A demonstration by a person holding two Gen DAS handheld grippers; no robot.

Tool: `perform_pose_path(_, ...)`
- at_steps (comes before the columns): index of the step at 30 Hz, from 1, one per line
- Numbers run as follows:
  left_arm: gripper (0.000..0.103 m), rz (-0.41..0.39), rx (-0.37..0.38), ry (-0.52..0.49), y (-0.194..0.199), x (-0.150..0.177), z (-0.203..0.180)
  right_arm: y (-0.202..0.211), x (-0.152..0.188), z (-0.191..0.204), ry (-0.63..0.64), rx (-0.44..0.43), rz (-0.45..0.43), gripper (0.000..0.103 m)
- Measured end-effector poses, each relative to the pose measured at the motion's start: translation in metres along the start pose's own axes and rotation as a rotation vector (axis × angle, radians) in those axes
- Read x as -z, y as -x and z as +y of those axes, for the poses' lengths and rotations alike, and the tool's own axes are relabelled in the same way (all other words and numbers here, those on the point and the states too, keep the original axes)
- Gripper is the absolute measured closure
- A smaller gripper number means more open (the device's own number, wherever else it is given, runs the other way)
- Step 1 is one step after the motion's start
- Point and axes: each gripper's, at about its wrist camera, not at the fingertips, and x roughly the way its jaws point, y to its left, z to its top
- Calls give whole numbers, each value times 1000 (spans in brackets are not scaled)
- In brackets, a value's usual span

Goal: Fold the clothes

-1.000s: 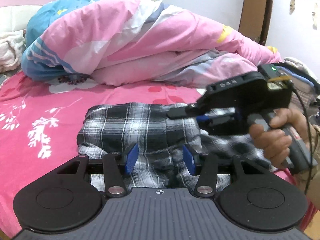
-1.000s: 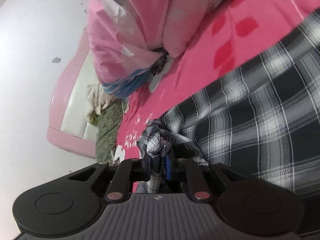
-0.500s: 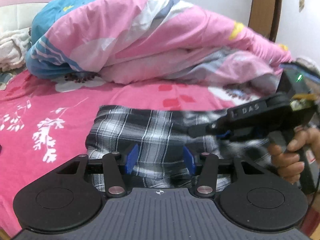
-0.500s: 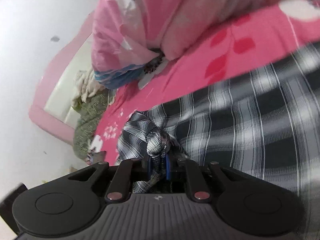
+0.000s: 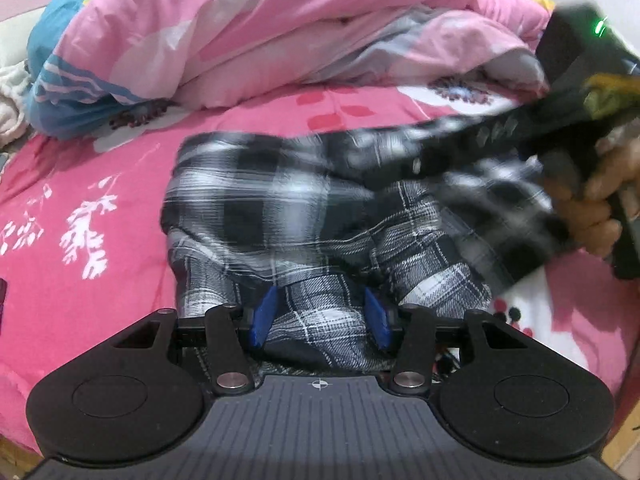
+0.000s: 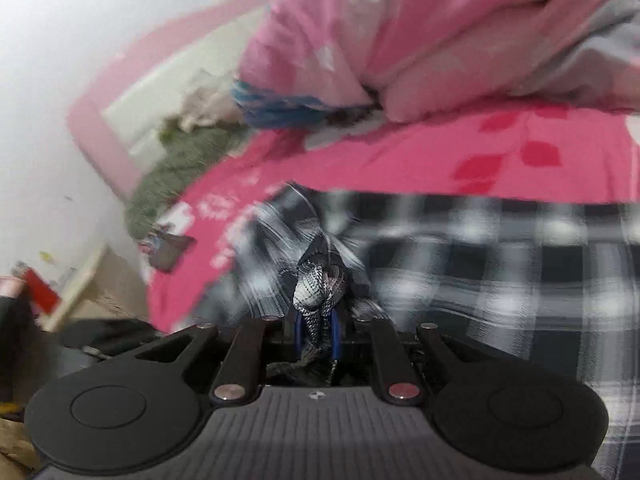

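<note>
On bed (image 5: 92, 168): plaid shirt (image 5: 280, 200), rumpled.
Left gripper (image 5: 320, 314): wide, fabric between fingers.
Right gripper (image 6: 316, 334): pinching shirt fold.

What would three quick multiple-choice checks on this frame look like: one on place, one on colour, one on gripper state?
1. Where does the plaid garment lie?
A. on the pink floral bedsheet, in front of the bunched quilt
B. on top of the quilt
C. on the floor

2. What colour are the pads on the left gripper?
A. red
B. blue
C. green

3. What is the state of the right gripper?
A. open, clear of the cloth
B. shut on nothing
C. shut on a bunch of the plaid garment

Answers:
1 A: the left wrist view shows the plaid cloth spread on the sheet, with the quilt heaped behind it.
2 B: both fingertip pads show blue against the cloth.
3 C: the right wrist view shows the jaws close together with a twist of plaid fabric pinched between them.
</note>
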Motion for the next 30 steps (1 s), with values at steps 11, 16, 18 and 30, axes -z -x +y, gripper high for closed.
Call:
perform_pose_path(11,52,-39,33,25,-16,-11,-16,36,8,-23,-254,-74,-110,60)
perform_pose_path(16,51,-31,69,85,-16,-10,-6,39,19,-31,-316,-76,-76,49)
perform_pose_path(18,51,-31,74,94,-16,-9,-5,35,24,-26,-301,-72,-49,46)
perform_pose_path(30,48,-25,101,147,-18,-8,2,11,31,6,-205,25,19,39)
